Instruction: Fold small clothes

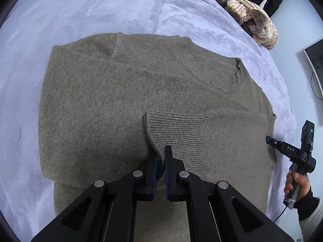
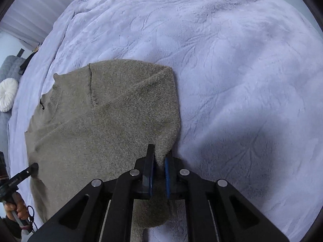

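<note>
Grey-brown knitted wool sweater (image 1: 121, 92) lying flat on lavender plush bed blanket (image 2: 232, 70), one sleeve folded across the body. Left gripper (image 1: 163, 161) closed on the ribbed cuff (image 1: 171, 129) of that sleeve, knit pinched between the pads. Right gripper (image 2: 159, 165) closed on the sweater's right-hand edge, a fold of knit caught between its jaws. Judged soft, limp and moderately light; thick knit likely to stretch and sag if lifted by one point. Ribbed cuff, hem and shoulder seams judged firmest holds. Fleecy blanket likely to drag on the wool. Striped clothes pile (image 1: 254, 20) well apart.
</note>
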Demonstrator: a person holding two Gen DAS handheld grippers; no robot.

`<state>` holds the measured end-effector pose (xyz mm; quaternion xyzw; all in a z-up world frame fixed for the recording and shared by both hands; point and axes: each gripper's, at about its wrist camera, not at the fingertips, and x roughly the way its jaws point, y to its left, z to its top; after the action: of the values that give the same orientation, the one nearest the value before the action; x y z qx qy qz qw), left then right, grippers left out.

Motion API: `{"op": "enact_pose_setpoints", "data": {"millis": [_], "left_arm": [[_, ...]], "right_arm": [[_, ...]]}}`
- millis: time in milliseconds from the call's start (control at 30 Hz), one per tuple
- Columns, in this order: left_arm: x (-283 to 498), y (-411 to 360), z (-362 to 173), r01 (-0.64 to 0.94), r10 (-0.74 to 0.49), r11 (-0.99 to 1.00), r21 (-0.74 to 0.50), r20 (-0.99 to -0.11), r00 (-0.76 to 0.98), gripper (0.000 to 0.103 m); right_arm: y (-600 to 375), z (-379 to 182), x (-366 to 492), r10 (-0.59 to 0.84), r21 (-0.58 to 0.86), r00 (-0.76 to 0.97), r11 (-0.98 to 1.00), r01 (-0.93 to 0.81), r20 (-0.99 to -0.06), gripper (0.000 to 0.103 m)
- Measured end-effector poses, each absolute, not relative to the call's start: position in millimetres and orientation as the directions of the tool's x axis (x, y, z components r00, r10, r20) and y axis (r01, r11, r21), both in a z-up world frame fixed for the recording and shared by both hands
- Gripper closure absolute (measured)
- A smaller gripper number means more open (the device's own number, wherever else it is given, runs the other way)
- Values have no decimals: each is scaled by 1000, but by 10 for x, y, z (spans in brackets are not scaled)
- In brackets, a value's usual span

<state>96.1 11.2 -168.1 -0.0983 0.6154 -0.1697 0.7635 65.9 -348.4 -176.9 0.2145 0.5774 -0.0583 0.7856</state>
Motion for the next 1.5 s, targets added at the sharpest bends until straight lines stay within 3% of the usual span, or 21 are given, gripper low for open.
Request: {"op": "enact_pose_setpoints", "data": {"millis": [133, 200, 333, 600, 700, 833, 967, 1200, 1267, 1400, 1500], "left_arm": [[944, 262, -1623, 127, -321, 945, -300, -925, 203, 97], [937, 353, -1561, 105, -306, 951, -290, -926, 220, 97], [883, 459, -1400, 115, -310, 950, -289, -917, 251, 97], [993, 36, -1364, 205, -354, 929, -308, -902, 247, 97], [1048, -59, -1590, 178, -291, 950, -255, -931, 221, 97], [1029, 18, -1665, 144, -306, 949, -280, -929, 211, 97], [941, 50, -1589, 162, -233, 966, -200, -948, 219, 97], [779, 182, -1512, 153, -252, 963, -223, -947, 202, 97], [754, 219, -1484, 143, -267, 960, -241, -942, 201, 97], [710, 242, -1464, 120, -275, 959, -255, -942, 194, 97], [661, 225, -1456, 117, -256, 965, -236, -947, 197, 97]], "right_arm": [[-3484, -1713, 642, 138, 245, 319, 912, 328, -938, 89], [-3561, -1637, 590, 128, 250, 321, 893, 374, -938, 77], [-3636, -1422, 393, 131, 294, 374, 858, 421, -918, 77], [-3176, -1305, 237, 208, 350, 394, 876, 332, -895, 77], [-3027, -1411, 238, 203, 320, 360, 897, 304, -911, 77], [-2956, -1672, 234, 155, 239, 300, 934, 267, -941, 82], [-2935, -1622, 203, 143, 226, 300, 938, 261, -943, 82], [-2954, -1524, 59, 166, 259, 296, 915, 310, -941, 78], [-2948, -1477, -34, 206, 308, 311, 894, 327, -928, 76], [-2772, -1468, -130, 355, 474, 355, 809, 347, -865, 54], [-2532, -1577, -129, 507, 624, 371, 696, 356, -778, 54]]}}
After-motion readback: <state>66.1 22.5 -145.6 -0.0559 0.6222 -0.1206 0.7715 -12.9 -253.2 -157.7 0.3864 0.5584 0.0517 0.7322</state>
